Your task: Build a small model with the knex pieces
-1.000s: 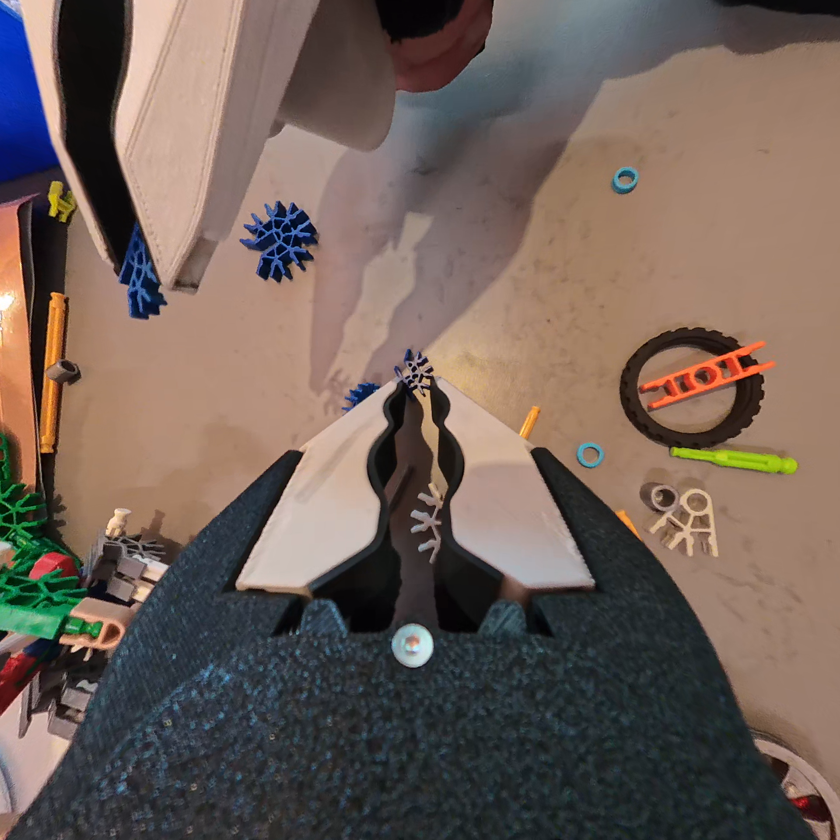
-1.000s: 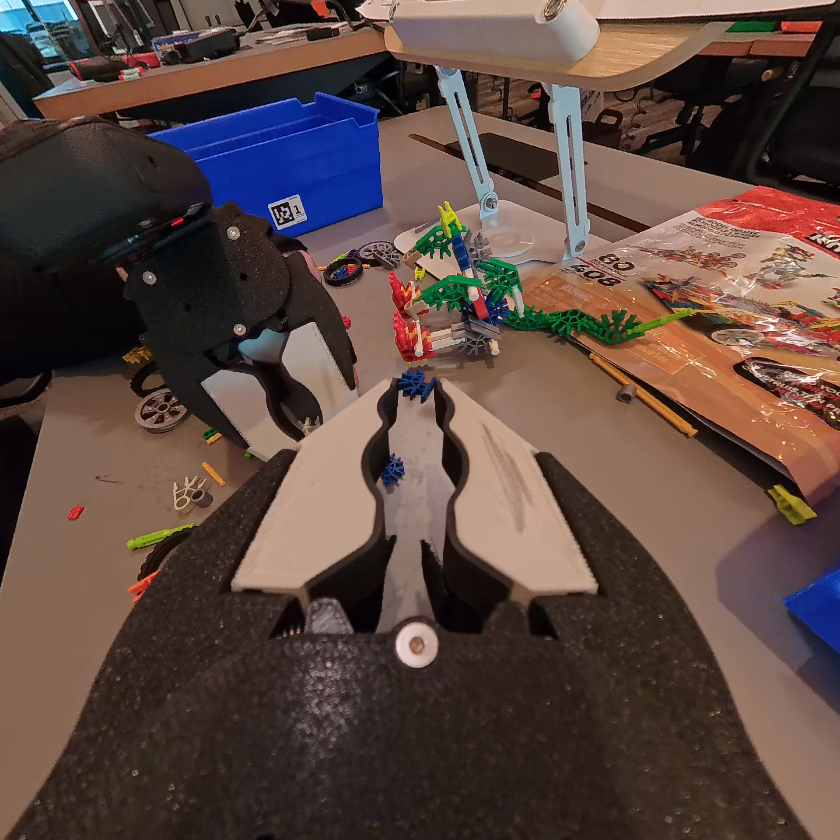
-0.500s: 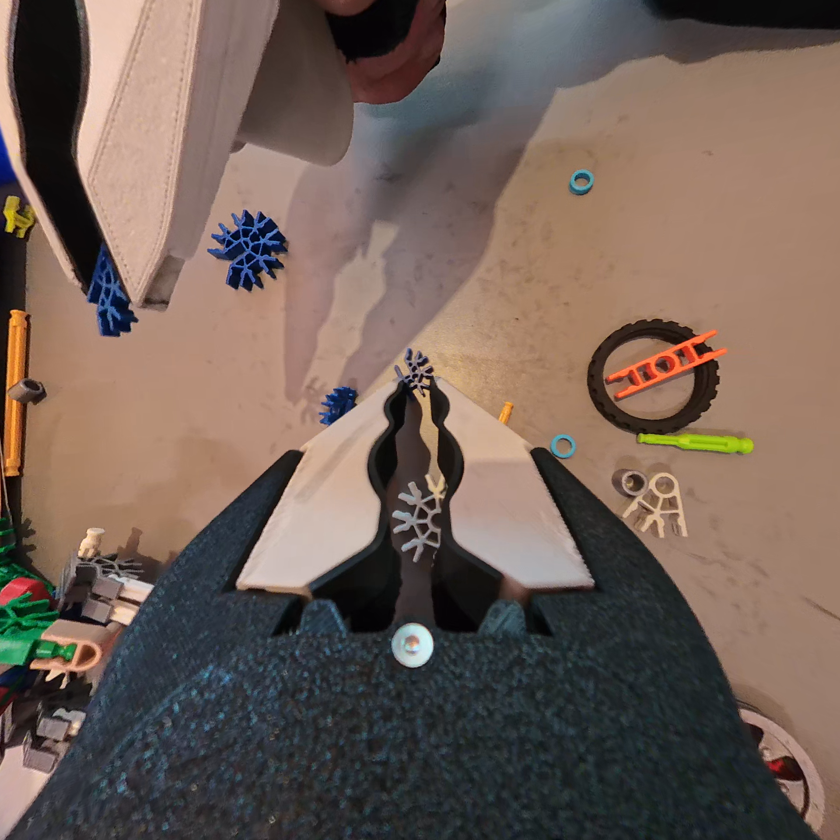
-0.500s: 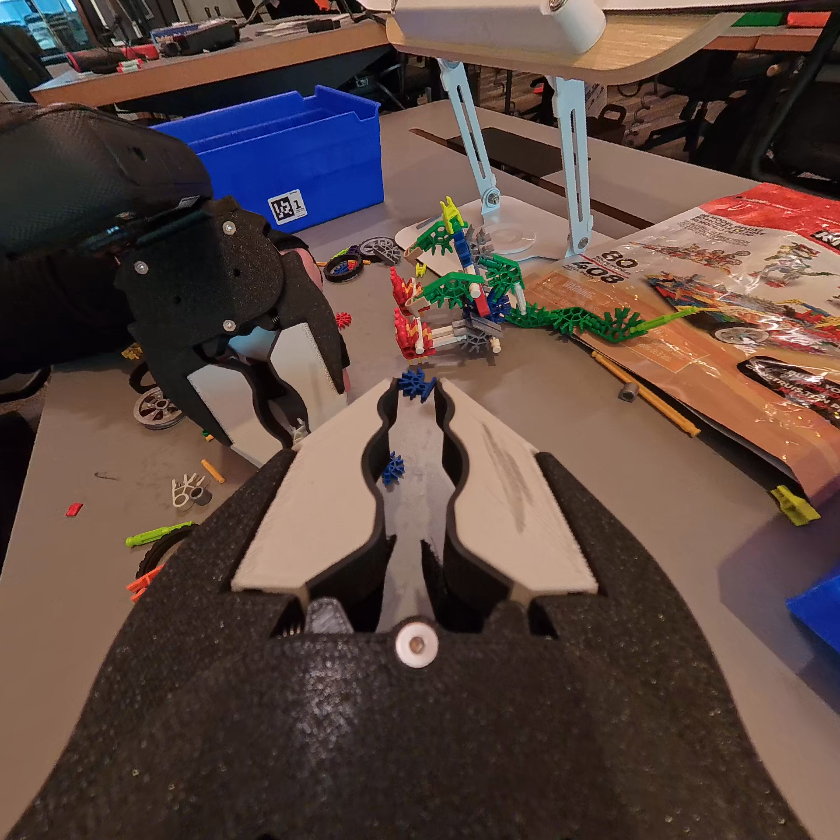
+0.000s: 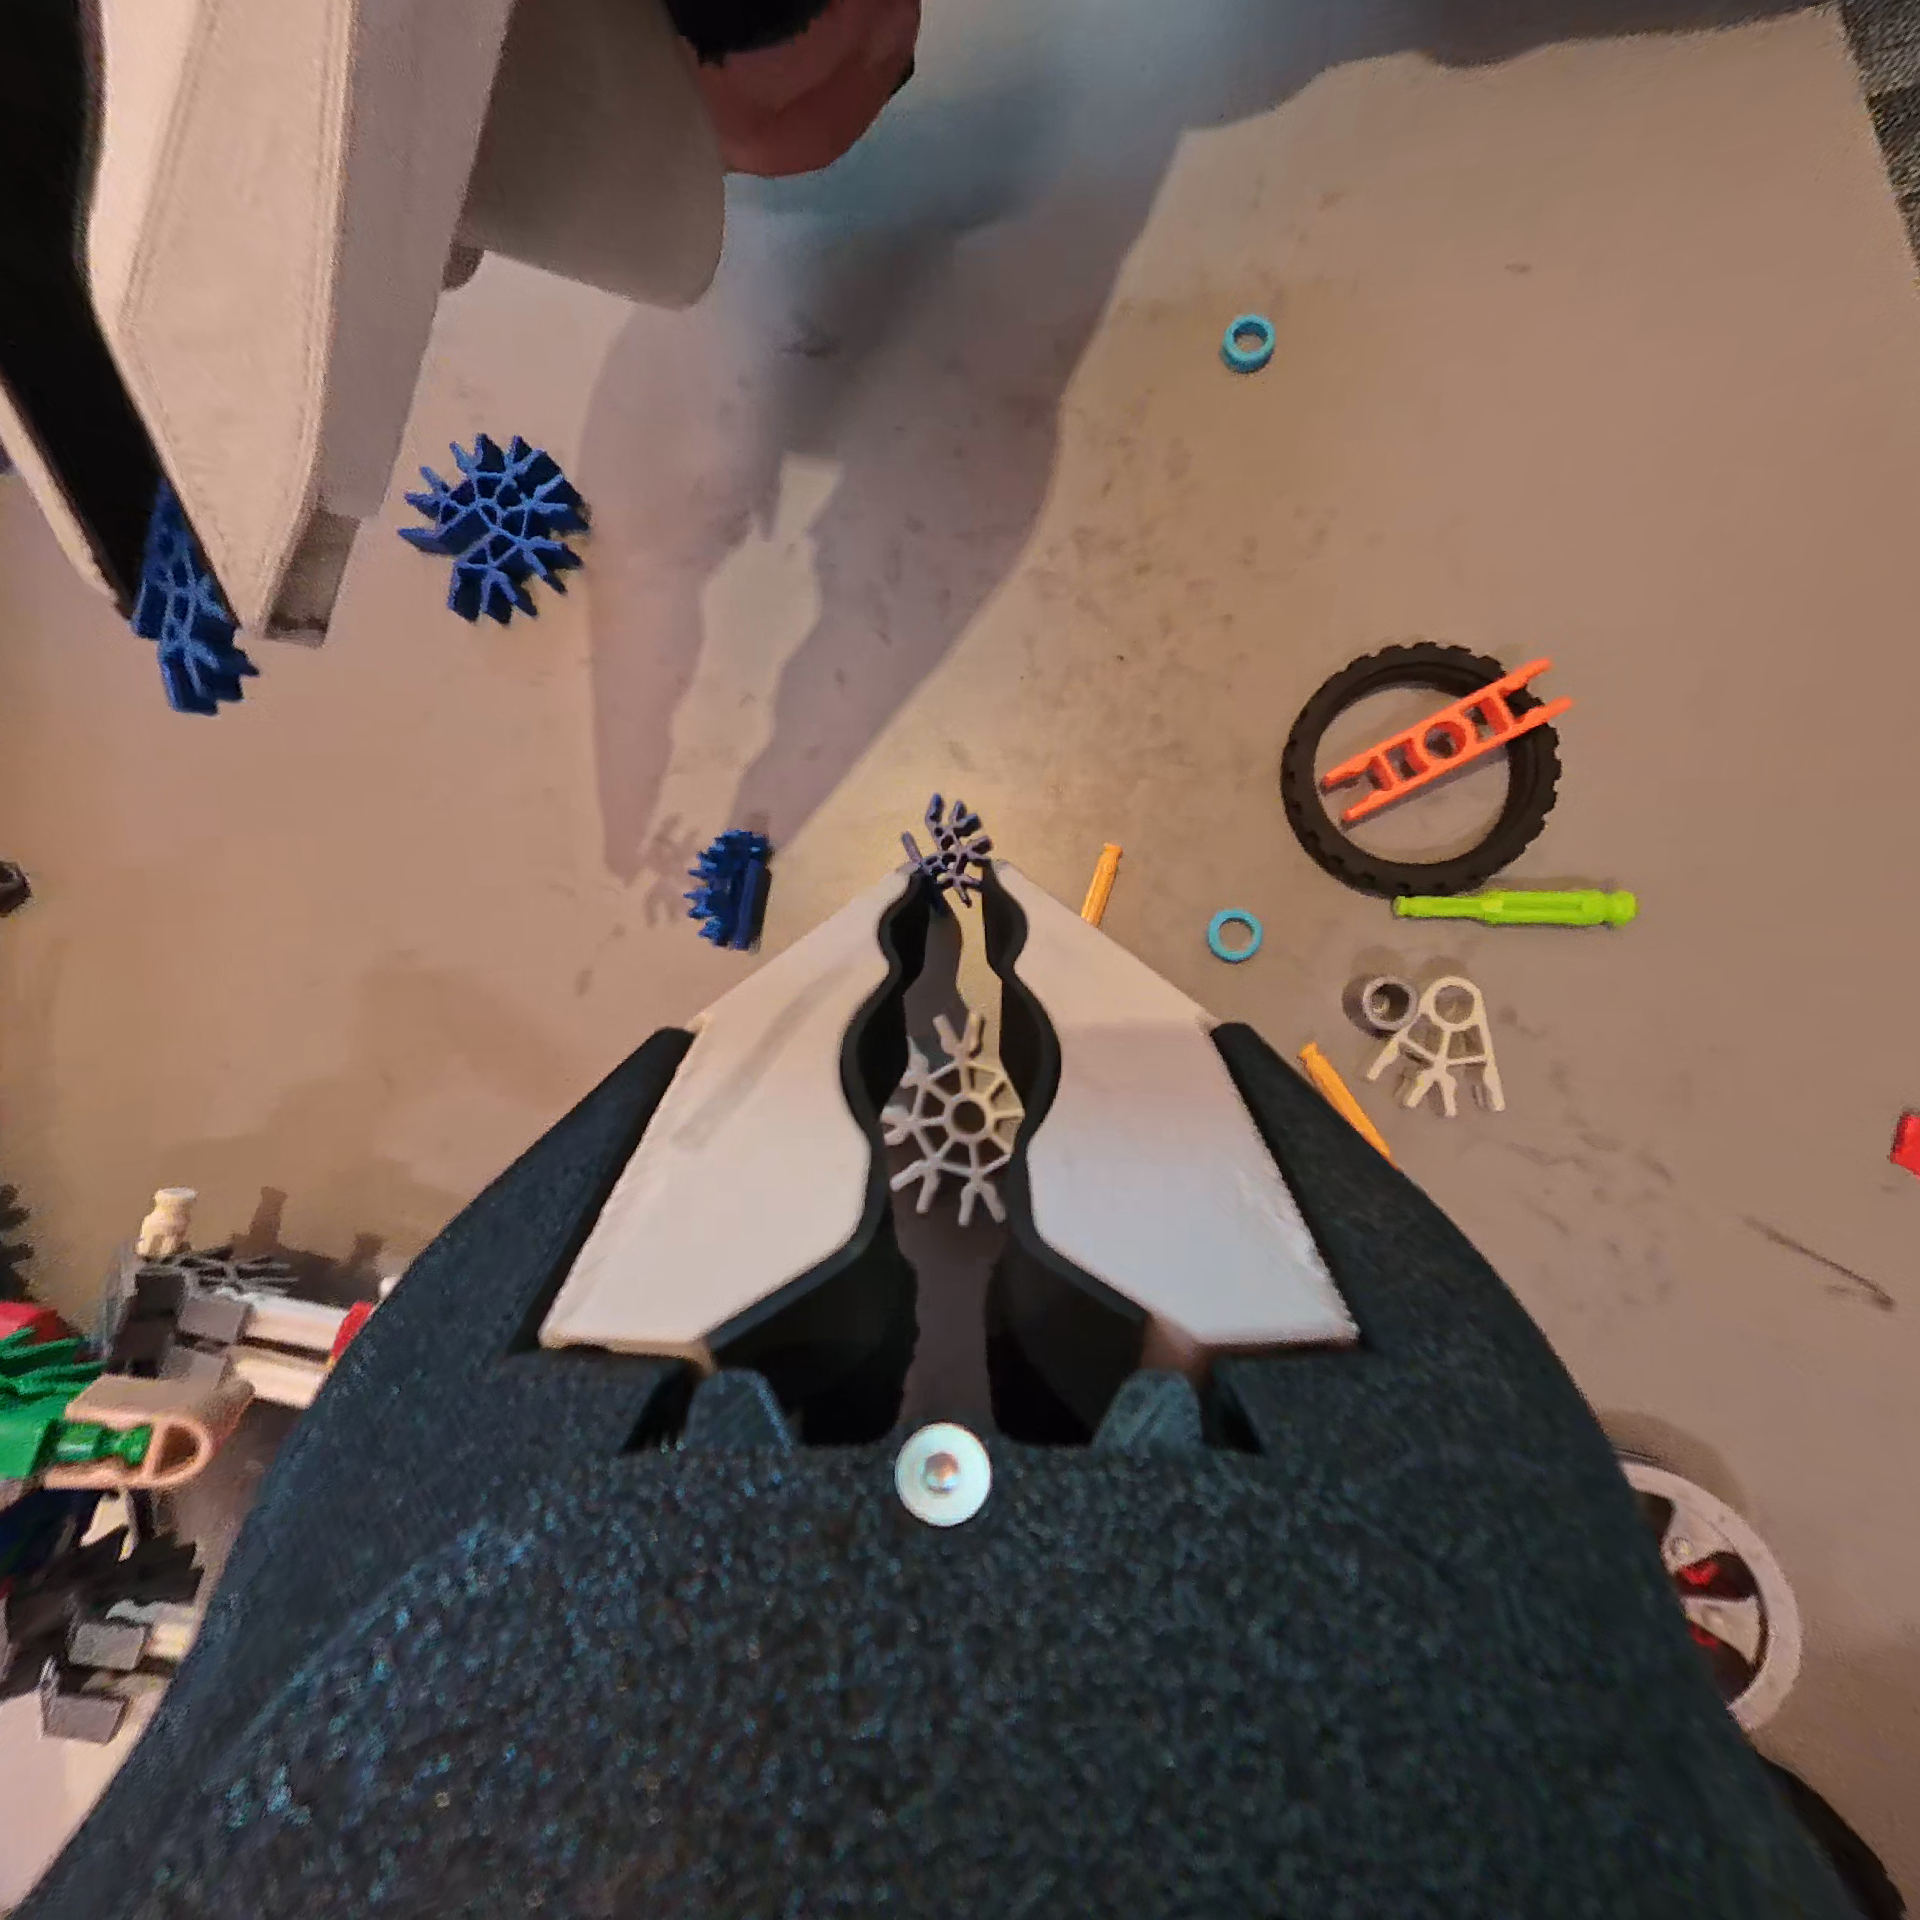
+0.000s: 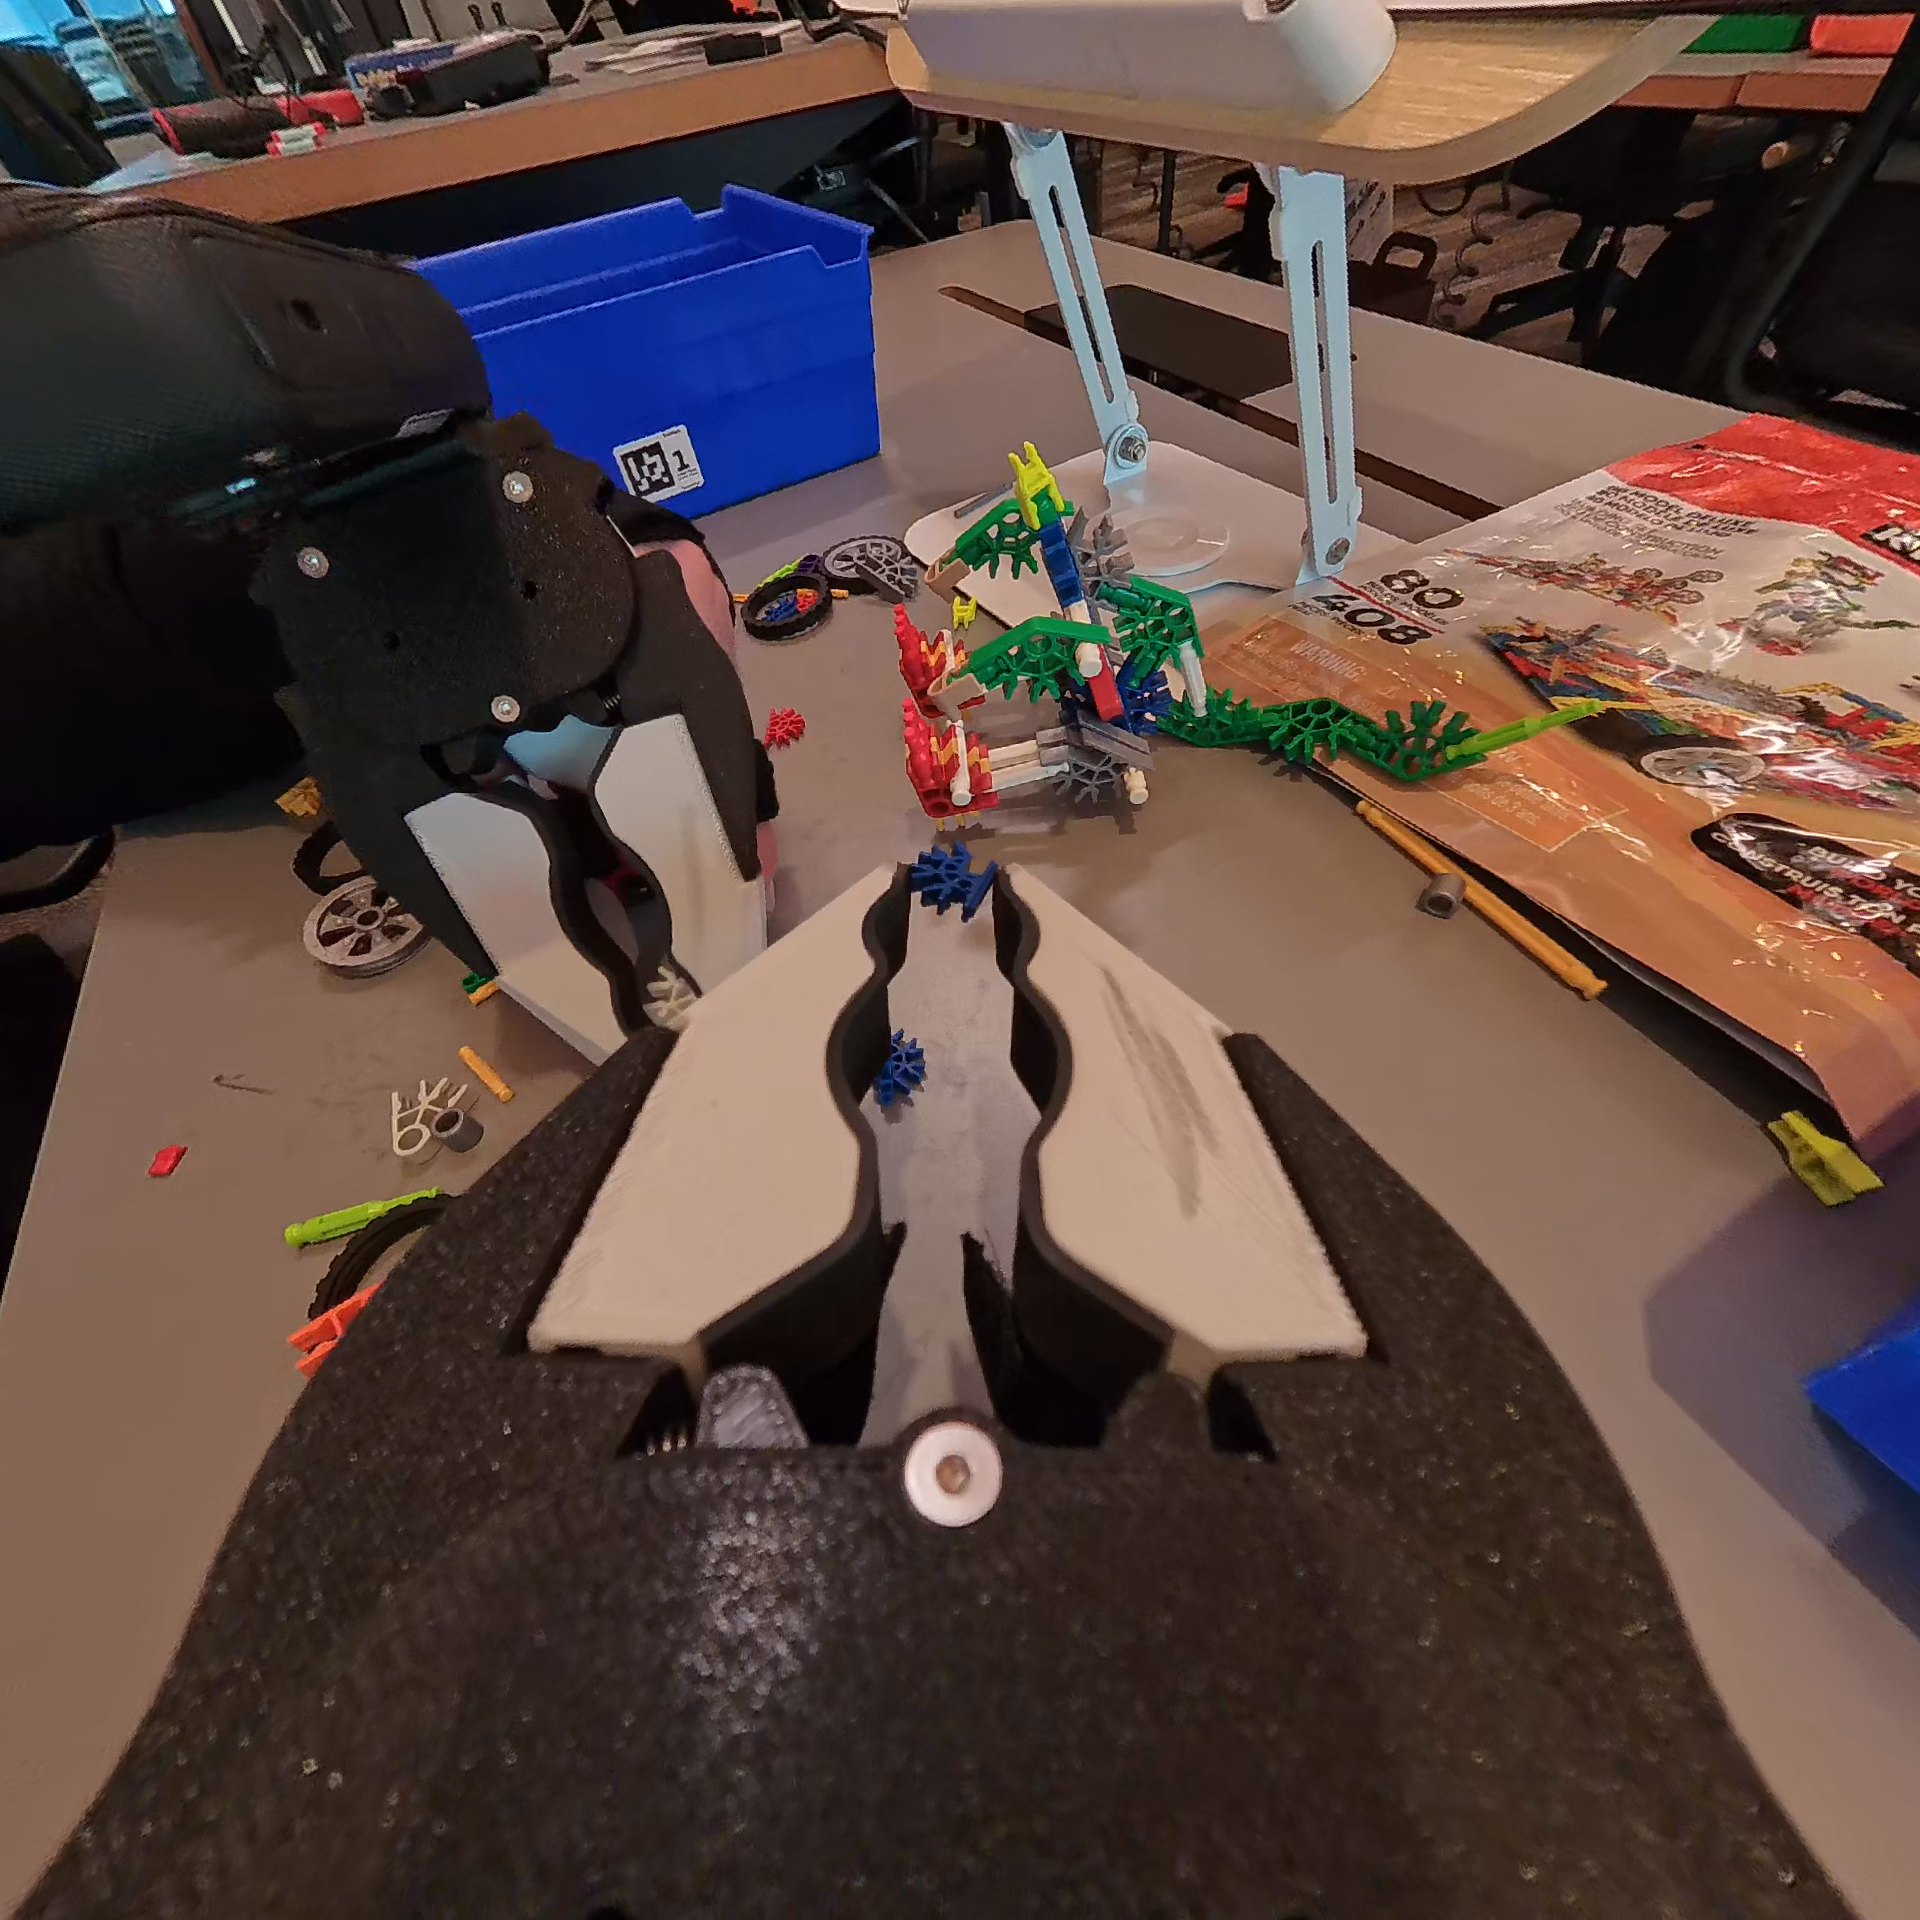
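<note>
My left gripper (image 5: 948, 868) is shut on a small snowflake connector (image 5: 948, 852) at its tips, held above the grey table. The connector looks dark here and pale in the right wrist view (image 6: 670, 992). A grey snowflake connector (image 5: 956, 1122) shows through the gap between my fingers; I cannot tell if it lies on the table. My right gripper (image 6: 951, 883) is shut on a blue snowflake connector (image 6: 951, 878). It also shows at the top left of the left wrist view (image 5: 197, 613). Loose blue connectors (image 5: 497, 525) (image 5: 732, 888) lie between the two grippers.
A black tyre (image 5: 1299, 790) with an orange piece, a green rod (image 5: 1512, 906), teal rings and grey connectors (image 5: 1434, 1039) lie right of my left gripper. A built model (image 6: 1039, 675), blue bin (image 6: 675, 343), printed bag (image 6: 1662, 707) and white stand (image 6: 1195, 499) lie beyond.
The table has slid left in the left wrist view, so my left gripper has moved right. The grey connector in the gap shows more fully. Both grippers stay shut.
</note>
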Demonstrator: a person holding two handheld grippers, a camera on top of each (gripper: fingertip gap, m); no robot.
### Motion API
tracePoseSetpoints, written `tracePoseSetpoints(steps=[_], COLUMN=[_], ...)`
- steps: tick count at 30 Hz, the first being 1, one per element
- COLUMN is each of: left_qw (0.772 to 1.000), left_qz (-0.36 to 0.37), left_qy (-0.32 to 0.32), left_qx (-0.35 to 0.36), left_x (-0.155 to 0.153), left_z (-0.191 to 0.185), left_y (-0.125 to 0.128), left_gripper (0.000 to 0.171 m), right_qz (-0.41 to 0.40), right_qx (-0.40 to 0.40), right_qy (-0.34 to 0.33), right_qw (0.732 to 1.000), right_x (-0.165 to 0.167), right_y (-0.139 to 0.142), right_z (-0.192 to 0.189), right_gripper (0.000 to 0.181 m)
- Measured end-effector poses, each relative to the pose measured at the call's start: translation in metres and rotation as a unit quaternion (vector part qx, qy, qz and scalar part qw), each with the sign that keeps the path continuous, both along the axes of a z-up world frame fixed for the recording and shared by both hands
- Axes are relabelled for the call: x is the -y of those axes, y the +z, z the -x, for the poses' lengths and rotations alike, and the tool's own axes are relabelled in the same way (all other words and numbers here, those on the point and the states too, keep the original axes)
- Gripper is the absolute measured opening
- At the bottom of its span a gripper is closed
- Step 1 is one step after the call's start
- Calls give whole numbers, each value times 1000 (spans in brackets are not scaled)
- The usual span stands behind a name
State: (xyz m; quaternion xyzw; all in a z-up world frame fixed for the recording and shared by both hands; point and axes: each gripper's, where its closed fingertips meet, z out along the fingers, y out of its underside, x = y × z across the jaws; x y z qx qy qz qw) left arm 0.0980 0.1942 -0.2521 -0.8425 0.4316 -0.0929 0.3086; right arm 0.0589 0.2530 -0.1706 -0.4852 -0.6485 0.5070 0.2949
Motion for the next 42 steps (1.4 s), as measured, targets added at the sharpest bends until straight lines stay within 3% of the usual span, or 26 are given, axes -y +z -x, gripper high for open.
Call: tracePoseSetpoints(steps=[21,42], left_qw=[997,994], left_qz=[-49,-68], left_qy=[-17,-6], left_qx=[-64,-80], left_x=[-4,-11], left_z=[-3,1], left_y=[0,1], left_gripper=[9,8], right_qz=[-4,-10], right_qx=[0,0], right_qy=[0,1], right_qw=[1000,1000], right_x=[0,1], right_y=[0,0], right_z=[0,-1], right_gripper=[15,15])
